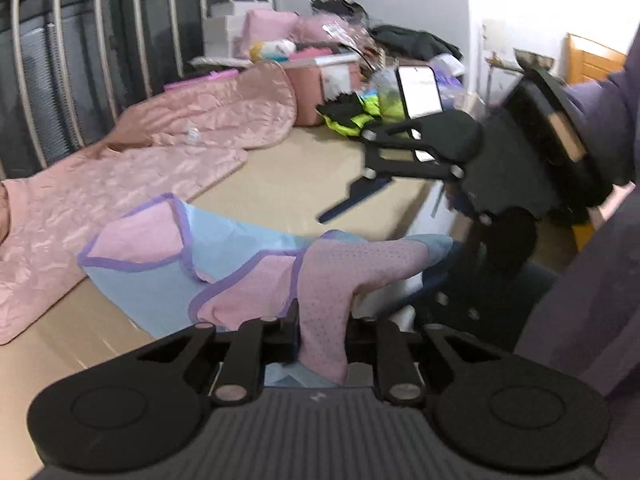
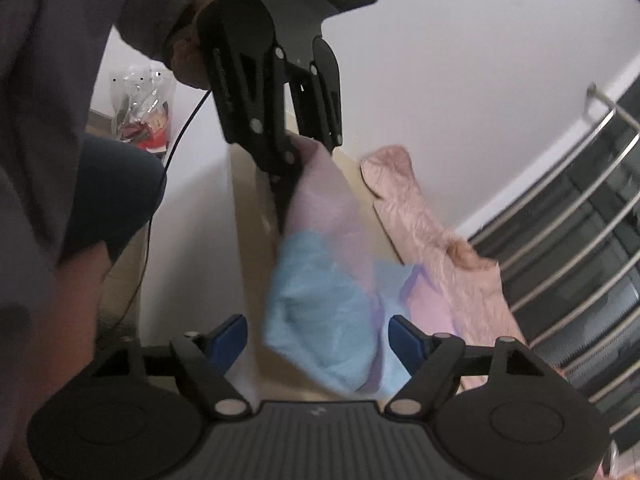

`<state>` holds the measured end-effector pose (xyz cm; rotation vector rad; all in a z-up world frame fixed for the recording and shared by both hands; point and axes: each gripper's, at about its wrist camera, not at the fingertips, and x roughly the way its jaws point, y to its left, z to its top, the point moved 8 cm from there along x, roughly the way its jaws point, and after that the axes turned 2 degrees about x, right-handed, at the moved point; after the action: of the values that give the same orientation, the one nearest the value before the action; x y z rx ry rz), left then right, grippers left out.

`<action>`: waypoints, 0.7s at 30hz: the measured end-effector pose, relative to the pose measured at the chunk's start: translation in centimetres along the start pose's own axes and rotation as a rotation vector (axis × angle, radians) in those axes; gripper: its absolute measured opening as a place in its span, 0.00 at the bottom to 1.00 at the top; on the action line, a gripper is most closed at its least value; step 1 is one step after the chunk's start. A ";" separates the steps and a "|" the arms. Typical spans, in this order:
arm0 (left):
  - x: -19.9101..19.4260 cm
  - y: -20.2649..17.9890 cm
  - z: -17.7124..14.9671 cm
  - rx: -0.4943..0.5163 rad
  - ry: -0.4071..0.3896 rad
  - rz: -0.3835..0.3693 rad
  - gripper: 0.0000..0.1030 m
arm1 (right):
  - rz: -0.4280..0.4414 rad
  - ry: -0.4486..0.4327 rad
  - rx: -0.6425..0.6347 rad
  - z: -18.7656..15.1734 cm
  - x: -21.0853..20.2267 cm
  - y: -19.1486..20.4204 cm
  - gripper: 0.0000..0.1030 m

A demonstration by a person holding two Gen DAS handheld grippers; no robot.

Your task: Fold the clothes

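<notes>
Above the table (image 1: 280, 184), left tool (image 1: 322, 340) pinching pink-and-blue garment (image 1: 256, 256); right tool (image 2: 318, 336) wide

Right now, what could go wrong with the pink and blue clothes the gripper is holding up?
Only the left gripper pinches the pink and blue garment, by one bunched pink corner, so it may slip out or crumple. The right gripper is open, with cloth hanging loosely between its fingers. The loose end might drag over the pink quilted blanket.
</notes>
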<state>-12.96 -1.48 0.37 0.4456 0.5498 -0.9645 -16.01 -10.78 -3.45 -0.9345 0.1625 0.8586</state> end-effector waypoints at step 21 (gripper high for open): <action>0.0 12.8 -3.7 -0.835 -0.152 -0.007 0.59 | 0.378 -0.083 1.365 -7.2 4.0 -11.5 0.57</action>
<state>-2.80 7.06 -1.11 -0.3745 0.7561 -0.6877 -3.51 -17.40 -2.40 0.4271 0.7544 0.8798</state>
